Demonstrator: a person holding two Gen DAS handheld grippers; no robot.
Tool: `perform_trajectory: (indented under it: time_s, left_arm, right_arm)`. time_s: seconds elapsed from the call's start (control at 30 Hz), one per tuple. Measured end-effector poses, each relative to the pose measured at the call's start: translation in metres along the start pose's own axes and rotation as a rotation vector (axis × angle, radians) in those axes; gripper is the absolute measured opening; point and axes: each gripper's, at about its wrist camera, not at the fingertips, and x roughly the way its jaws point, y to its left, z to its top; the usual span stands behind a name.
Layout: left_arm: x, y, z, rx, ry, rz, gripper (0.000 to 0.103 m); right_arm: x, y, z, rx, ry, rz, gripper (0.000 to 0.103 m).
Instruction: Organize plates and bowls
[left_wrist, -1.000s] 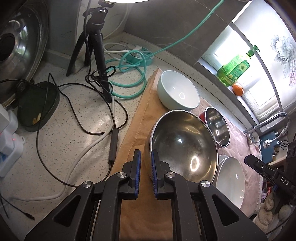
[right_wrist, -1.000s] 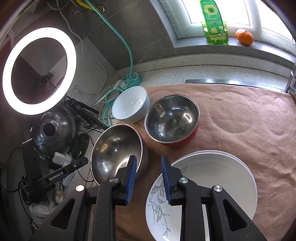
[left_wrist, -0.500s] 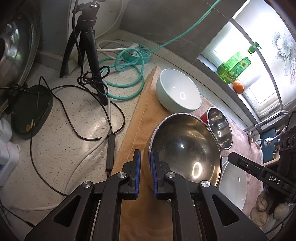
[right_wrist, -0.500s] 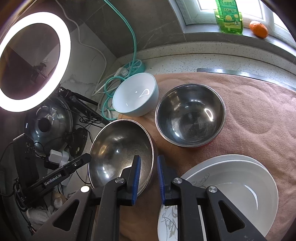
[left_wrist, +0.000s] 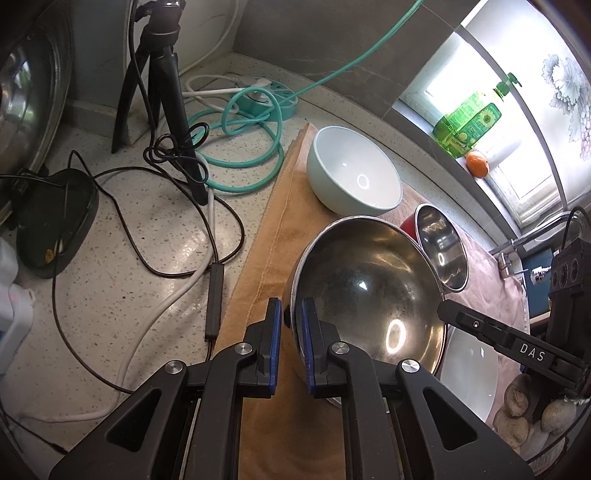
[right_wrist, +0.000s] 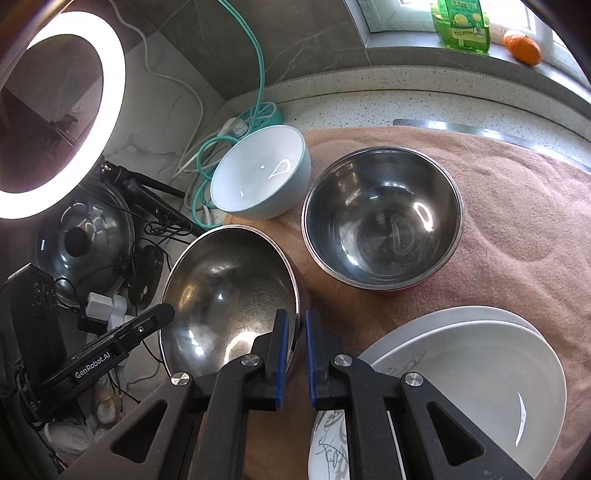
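Observation:
A large steel bowl (left_wrist: 369, 291) (right_wrist: 229, 295) is tilted over the brown towel (left_wrist: 273, 236). My left gripper (left_wrist: 291, 314) is shut on its near rim. My right gripper (right_wrist: 295, 328) is shut on its opposite rim. Behind it stand a white bowl with a pale blue outside (left_wrist: 351, 177) (right_wrist: 258, 177) and a steel bowl with a red outside (left_wrist: 439, 247) (right_wrist: 380, 218). Stacked white plates (right_wrist: 469, 373) (left_wrist: 469, 373) lie at the right, a patterned one lowest.
On the speckled counter (left_wrist: 122, 258) to the left lie black and white cables, a teal cord (left_wrist: 240, 147), a tripod (left_wrist: 170, 96), a black dish (left_wrist: 51, 221) and a pot lid (right_wrist: 81, 240). A ring light (right_wrist: 55, 110) stands left. A green bottle (right_wrist: 461, 26) and an orange (right_wrist: 522, 46) sit on the sill.
My right gripper moved left from the plates and closed on the large steel bowl's rim. The left gripper kept its hold. The bowl has tipped up more.

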Motion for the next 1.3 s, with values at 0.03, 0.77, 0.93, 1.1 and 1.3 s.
perform_trajectory:
  time_s: [0.03,0.77,0.93,1.1,1.3]
  left_arm:
    - [0.001,0.0,0.0,-0.001,0.001,0.0,0.009]
    - [-0.012,0.002,-0.007,0.014,-0.007,0.019,0.008]
    - [-0.019,0.006,-0.016,-0.002,-0.008,0.019,0.008]
    - [-0.026,0.009,-0.023,-0.022,-0.018,0.02,0.008]
    - [-0.033,0.015,-0.029,-0.047,-0.022,0.013,0.008]
  right_arm:
    - [0.001,0.0,0.0,0.0,0.001,-0.002,0.008]
    - [-0.008,0.011,-0.01,-0.018,0.008,-0.007,0.006]
    - [-0.013,0.018,-0.017,-0.029,0.007,0.001,0.006]
    - [-0.017,0.024,-0.026,-0.039,0.012,0.006,0.006]
    - [-0.021,0.03,-0.035,-0.042,0.01,0.011,0.006]
